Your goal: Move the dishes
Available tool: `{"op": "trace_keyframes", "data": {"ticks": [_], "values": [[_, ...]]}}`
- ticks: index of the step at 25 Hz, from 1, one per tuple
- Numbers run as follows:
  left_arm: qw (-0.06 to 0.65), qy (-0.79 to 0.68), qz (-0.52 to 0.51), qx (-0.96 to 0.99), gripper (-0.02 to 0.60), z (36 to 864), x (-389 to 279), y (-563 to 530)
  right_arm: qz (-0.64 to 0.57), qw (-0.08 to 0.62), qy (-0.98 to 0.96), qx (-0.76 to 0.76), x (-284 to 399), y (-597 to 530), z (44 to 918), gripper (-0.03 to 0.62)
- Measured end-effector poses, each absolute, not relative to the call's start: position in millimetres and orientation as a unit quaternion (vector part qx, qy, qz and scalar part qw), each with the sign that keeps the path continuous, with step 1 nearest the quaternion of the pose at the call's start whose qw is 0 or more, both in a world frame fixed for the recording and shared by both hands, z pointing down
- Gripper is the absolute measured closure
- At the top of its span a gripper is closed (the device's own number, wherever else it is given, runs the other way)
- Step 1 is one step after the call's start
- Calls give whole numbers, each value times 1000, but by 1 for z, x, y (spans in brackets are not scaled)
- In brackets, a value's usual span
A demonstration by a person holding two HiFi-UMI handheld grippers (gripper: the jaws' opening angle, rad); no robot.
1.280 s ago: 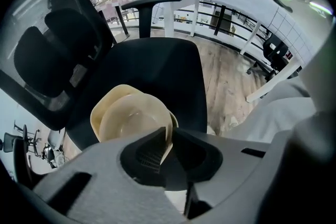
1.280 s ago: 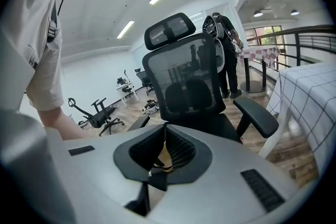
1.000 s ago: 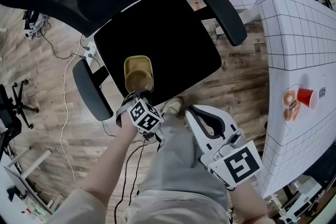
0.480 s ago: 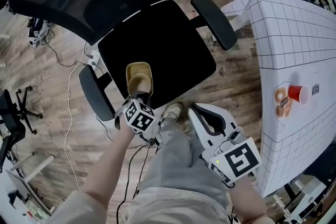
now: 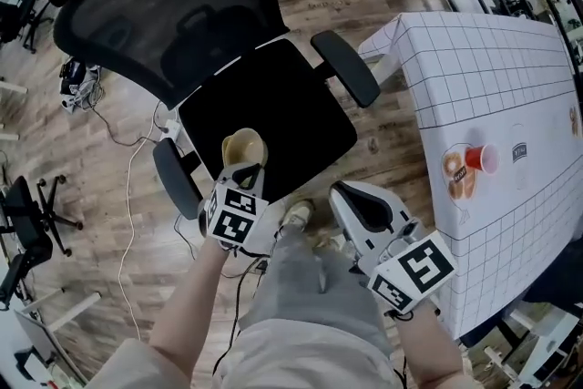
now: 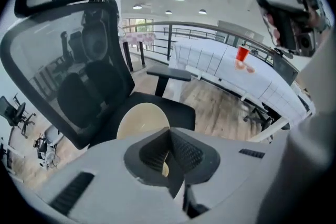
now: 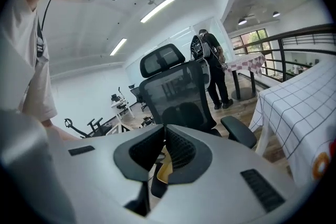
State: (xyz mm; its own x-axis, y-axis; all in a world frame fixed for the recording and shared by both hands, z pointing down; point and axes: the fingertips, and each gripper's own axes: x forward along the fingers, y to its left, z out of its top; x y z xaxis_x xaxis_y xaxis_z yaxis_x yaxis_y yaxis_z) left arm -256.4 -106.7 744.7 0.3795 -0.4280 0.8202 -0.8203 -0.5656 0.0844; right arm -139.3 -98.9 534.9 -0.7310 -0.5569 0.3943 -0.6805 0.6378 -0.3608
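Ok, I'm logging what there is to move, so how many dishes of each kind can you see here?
Beige bowl, held in the left gripper over the chair: 1
Red cup, on the table: 1
Orange-and-white round item beside the cup, plate or not unclear: 1
Total: 3

A cream-beige bowl (image 5: 242, 146), rim pinched in the left gripper (image 5: 244, 168), over the black chair seat (image 5: 291, 105).

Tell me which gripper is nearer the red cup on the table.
Right. The right gripper hangs off the near edge of the table, left of the red cup; the left gripper, shut on the beige bowl, is farther left, by the chair.
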Motion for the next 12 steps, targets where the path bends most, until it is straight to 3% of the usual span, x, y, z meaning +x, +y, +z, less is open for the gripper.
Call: {"op": "trace_keyframes", "data": {"ticks": [12], "values": [[136,-393,304,857,566,556,-181,-151,172,90,-884,425,-71,-99,416,568]]}}
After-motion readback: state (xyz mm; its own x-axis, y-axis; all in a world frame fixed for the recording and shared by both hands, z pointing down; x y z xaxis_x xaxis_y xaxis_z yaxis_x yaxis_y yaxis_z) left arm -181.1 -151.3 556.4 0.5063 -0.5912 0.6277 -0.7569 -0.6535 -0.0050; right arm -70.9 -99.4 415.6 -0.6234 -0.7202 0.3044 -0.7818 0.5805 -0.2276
